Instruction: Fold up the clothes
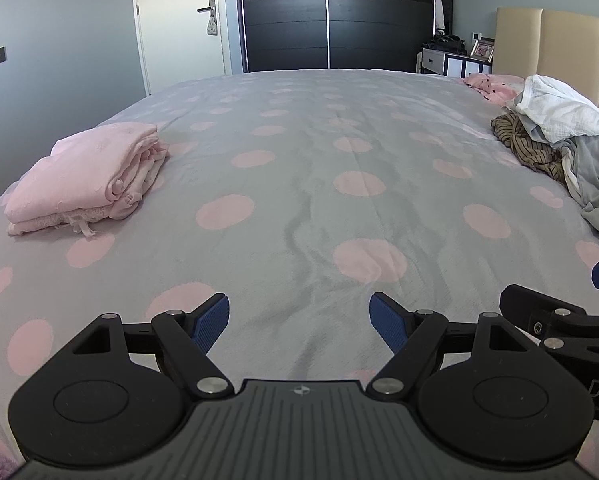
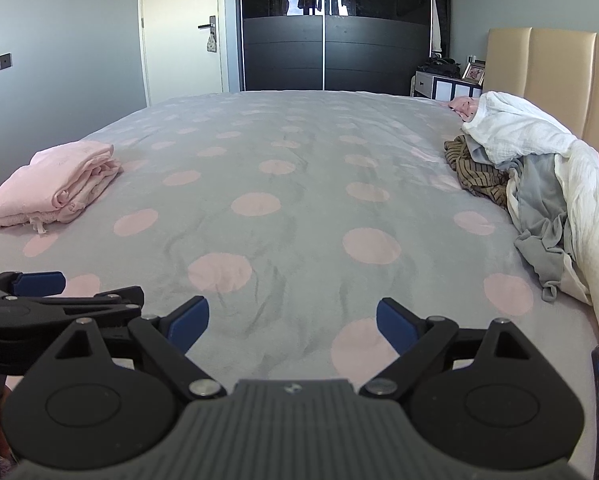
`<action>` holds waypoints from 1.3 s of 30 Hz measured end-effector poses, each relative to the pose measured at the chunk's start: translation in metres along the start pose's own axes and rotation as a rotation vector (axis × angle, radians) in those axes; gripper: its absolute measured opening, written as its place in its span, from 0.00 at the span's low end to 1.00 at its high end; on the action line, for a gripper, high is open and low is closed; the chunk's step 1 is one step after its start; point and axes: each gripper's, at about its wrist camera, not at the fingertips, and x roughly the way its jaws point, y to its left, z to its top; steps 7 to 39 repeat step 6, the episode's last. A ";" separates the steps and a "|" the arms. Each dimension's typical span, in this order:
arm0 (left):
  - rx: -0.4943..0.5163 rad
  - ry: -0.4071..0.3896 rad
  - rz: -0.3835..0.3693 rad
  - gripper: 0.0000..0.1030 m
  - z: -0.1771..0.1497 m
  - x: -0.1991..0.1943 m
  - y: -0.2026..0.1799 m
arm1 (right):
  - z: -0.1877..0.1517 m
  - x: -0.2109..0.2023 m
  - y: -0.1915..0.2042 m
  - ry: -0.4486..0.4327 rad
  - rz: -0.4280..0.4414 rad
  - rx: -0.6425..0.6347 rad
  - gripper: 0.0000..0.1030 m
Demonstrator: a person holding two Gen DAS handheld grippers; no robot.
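Both jaws stand wide open and hold nothing. On the left gripper the blue pads are far apart, above the grey bedcover with pink dots, and the right gripper is spread the same way over the same cover. The two tools are side by side at the near edge of the bed; each one shows at the edge of the other's view.

The clothes lie in two places. On the left side of the bed is a folded pink stack, neat, with a small tie hanging from its lower layer. On the right side, well apart from it, is an unfolded pile: a white cloth on top, a grey garment hanging down toward the near edge, and a brown striped piece under them. Behind the pile a pink cloth with dark marks lies near the beige headboard.

Between stack and pile the cover is bare, with some soft wrinkles. Beyond the bed stand a black wardrobe, a white door and a small nightstand.
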 end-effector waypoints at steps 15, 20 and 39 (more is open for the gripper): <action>0.001 -0.011 -0.003 0.75 -0.001 -0.002 0.001 | -0.001 -0.001 0.000 -0.002 0.001 0.005 0.90; 0.001 -0.011 -0.003 0.75 -0.001 -0.002 0.001 | -0.001 -0.001 0.000 -0.002 0.001 0.005 0.90; 0.001 -0.011 -0.003 0.75 -0.001 -0.002 0.001 | -0.001 -0.001 0.000 -0.002 0.001 0.005 0.90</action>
